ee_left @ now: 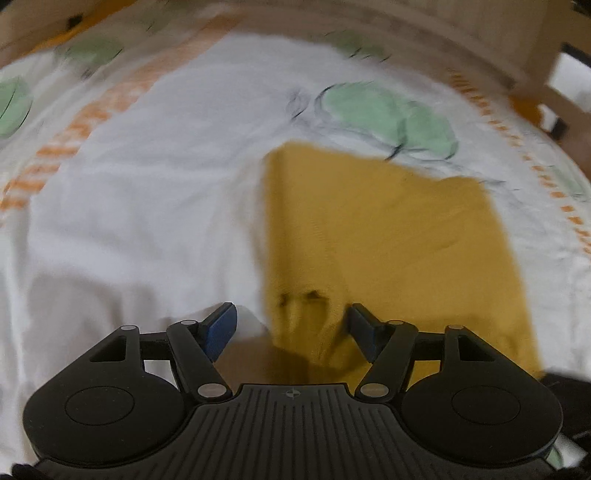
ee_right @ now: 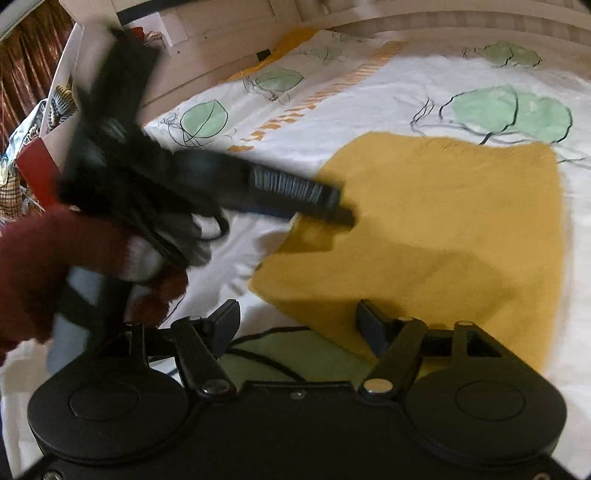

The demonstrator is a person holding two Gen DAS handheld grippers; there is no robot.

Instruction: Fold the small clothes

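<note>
A mustard-yellow garment lies flat and folded on the white bedsheet. My left gripper is open just above the garment's near left edge, which runs between its blue-padded fingers; nothing is pinched. In the right wrist view the same garment spreads across the middle and right. My right gripper is open over its near left corner, with the right finger above the cloth and the left finger over the sheet. The left gripper also shows there, blurred, its tips at the garment's left edge, held by a gloved hand with a maroon sleeve.
The sheet carries green leaf prints and an orange dashed stripe. A wooden bed frame rims the far side. Bags and fabric clutter stand off the bed at far left.
</note>
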